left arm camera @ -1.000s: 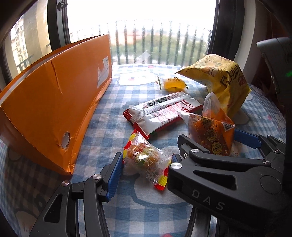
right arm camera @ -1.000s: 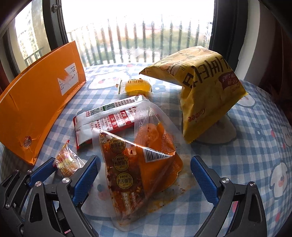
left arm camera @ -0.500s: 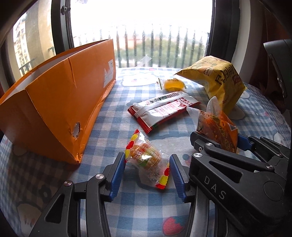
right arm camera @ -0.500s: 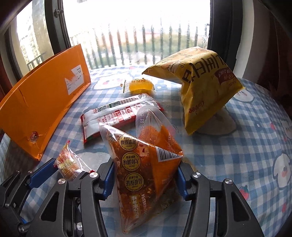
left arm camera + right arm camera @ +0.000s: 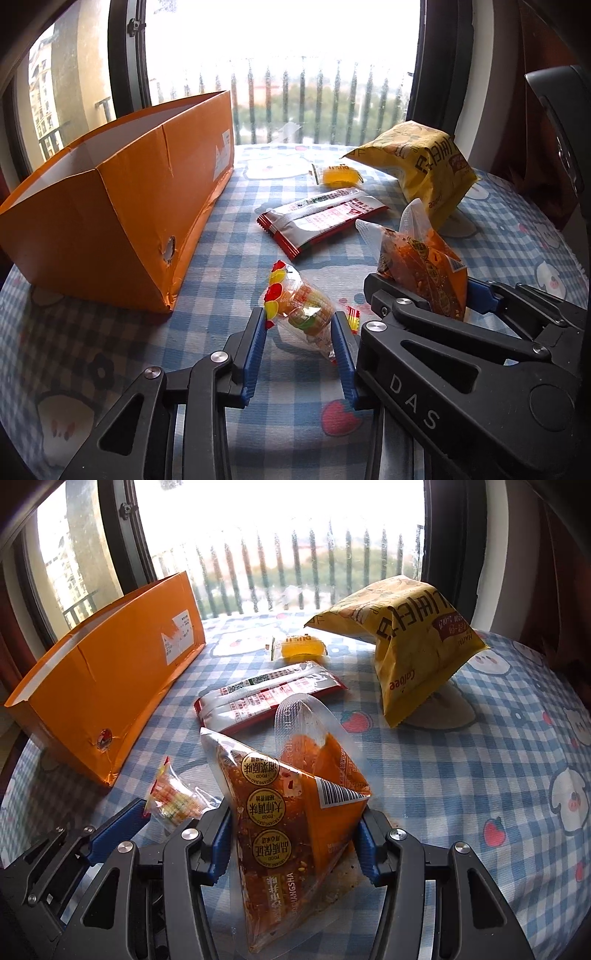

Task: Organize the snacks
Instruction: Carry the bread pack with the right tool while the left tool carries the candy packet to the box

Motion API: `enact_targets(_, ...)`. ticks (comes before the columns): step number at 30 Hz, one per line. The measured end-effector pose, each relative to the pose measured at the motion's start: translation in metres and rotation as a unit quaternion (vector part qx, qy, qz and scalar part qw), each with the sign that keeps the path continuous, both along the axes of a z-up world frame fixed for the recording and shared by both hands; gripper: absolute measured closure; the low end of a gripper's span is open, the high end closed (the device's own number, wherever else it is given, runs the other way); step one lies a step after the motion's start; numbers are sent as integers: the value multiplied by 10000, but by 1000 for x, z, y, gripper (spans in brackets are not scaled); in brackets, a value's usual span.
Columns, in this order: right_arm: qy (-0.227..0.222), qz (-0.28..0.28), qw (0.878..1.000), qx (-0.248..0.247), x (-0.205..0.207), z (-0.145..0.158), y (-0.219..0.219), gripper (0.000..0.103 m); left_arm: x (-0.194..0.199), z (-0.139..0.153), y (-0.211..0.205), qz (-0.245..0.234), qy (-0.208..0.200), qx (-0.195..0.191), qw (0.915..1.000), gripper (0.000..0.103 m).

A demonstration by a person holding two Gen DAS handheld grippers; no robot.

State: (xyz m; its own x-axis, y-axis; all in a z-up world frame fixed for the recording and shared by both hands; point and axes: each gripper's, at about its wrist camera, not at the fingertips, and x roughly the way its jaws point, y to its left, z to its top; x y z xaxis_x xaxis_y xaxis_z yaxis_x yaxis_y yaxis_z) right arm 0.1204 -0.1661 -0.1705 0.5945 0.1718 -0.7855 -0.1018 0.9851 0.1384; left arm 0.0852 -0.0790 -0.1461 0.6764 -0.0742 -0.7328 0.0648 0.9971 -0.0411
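Both grippers have clamped since a second ago — left gripper (image 5: 301, 341) on the small candy packet (image 5: 303, 314), right gripper (image 5: 295, 840) on the orange pouch (image 5: 291, 812), apparently lifted — orange box (image 5: 122, 225) at frame left likely next.

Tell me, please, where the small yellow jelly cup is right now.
The jelly cup lies far back on the checked tablecloth, between the orange box and the yellow chip bag, just behind the red-and-white packet.

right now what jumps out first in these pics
Each gripper grips a snack: the right gripper a red spicy pouch, the left gripper a small clear candy packet. An open orange box stands at left; a yellow chip bag stands at the back right.
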Motion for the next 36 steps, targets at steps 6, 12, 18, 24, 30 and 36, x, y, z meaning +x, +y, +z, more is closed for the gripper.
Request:
enact_targets(6, -107, 37, 9999, 38, -10, 10, 3, 46, -9, 9, 4, 42, -155, -43, 9999, 69)
enact_targets(12, -291, 40, 9996, 42, -18, 26, 5, 46, -19, 24, 7, 22, -377, -66, 9993, 69)
enact_targets(18, -559, 58, 9984, 43, -31, 49, 7, 46, -30, 45, 10, -22, -591, -52, 9982, 70)
enact_targets(24, -876, 38, 9961, 79, -44, 75, 11, 46, -41, 68, 14, -24, -919, -31, 9958, 70)
enact_targets(30, -1150, 52, 9933, 58, -51, 97, 12, 46, -50, 87, 21, 9, -1179, -39, 9930, 70)
enact_targets(36, -1376, 83, 9904, 62, -55, 115, 18, 46, -53, 100, 29, 93, -1407, -58, 9900, 70)
